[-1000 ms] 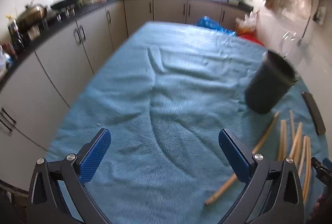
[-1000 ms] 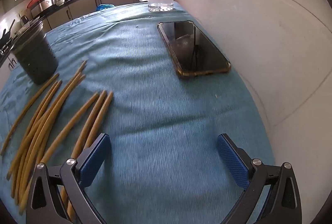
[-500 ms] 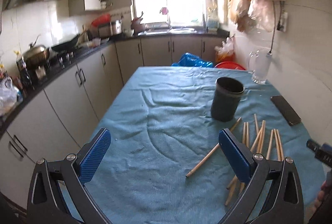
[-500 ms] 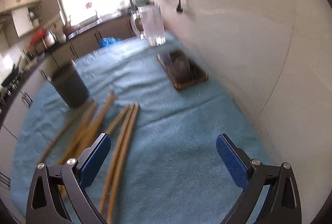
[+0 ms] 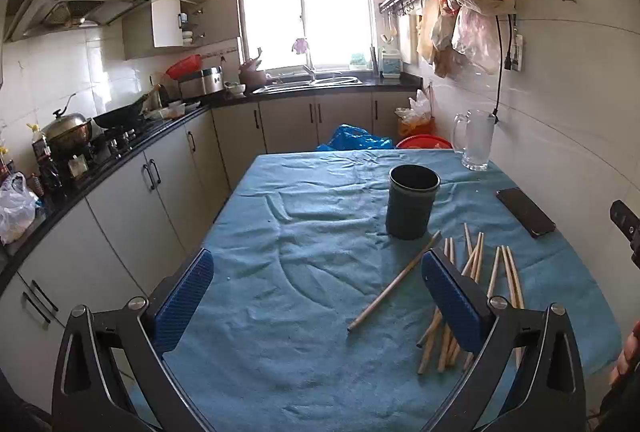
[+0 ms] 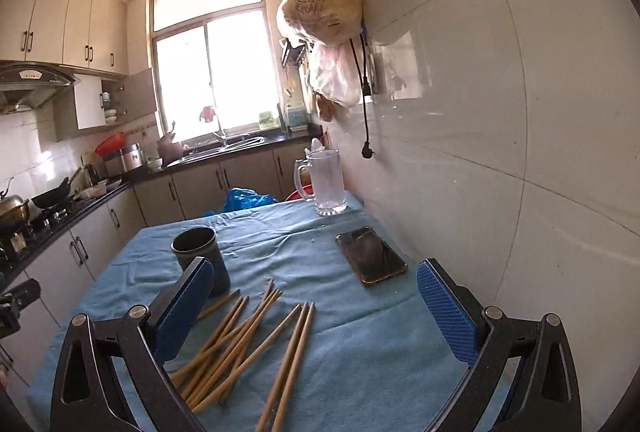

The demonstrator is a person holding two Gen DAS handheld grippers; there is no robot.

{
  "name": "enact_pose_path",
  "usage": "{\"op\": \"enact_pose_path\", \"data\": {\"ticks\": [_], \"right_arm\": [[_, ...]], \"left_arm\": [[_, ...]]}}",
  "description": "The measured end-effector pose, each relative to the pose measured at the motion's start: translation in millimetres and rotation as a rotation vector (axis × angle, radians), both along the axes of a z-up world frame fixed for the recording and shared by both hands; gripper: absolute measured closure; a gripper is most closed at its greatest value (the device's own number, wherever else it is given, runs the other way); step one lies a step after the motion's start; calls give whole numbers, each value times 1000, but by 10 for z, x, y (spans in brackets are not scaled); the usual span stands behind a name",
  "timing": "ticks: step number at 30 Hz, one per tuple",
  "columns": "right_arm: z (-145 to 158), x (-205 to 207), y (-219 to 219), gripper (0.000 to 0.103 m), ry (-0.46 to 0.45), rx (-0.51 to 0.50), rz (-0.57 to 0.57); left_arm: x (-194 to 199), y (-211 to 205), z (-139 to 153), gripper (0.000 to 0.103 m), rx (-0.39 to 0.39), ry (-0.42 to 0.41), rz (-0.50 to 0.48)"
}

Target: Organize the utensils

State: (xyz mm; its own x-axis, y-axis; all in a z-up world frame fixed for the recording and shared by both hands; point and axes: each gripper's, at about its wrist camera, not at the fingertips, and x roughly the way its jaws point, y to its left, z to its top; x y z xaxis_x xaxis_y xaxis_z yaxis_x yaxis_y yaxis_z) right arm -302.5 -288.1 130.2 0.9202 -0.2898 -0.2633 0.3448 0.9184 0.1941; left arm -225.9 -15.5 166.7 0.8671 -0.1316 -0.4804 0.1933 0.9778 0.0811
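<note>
Both tongs are hanging wide open over the table with nothing between their blue ribbed pads: I am holding my left tongs [image 5: 318, 296] above bare blue cloth [image 5: 280, 312], and my right tongs [image 6: 314, 296] straight over the work.

Nearest, just under and ahead of my right tongs, the loose pile of long tan wooden chopsticks [image 6: 240, 344] is lying flat on the cloth. Their long axes are running roughly along my line of sight, away from me and leaning slightly to my right, so the gap between the right pads is standing across them, which looks to me the proper way to pinch one. From my left tongs the same pile [image 5: 472, 292] is sitting off to the right, behind the right pad, with only one stray chopstick [image 5: 394, 282] lying slantwise ahead of the gap. I am judging the right tongs the nearer and better lined up.

Beyond the sticks' far tips, ahead-left of my right tongs, the dark round cup [image 6: 200, 256] is standing upright, mouth open, no chopstick in it as far as I can see.

Farther right, a black phone [image 6: 370, 260] is lying flat, and a clear glass mug [image 6: 324, 181] is standing by the wall.
</note>
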Motion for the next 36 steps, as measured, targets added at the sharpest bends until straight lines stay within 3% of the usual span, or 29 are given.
{"op": "enact_pose_path", "data": {"ticks": [18,26,30,36], "right_arm": [[-234,115,-104,0,77,82,68],[-589,467,-232,1,254,112,110],[-765,659,-287,6,362,133,131],[-972,937,-337,24,473,210,173]], "left_arm": [[204,-56,-313,0,23,120,-33],[689,-218,-585,1,66,229,-125],[922,-390,-780,13,87,318,-203],[1214,-730,-1089,35,132,431,-310]]}}
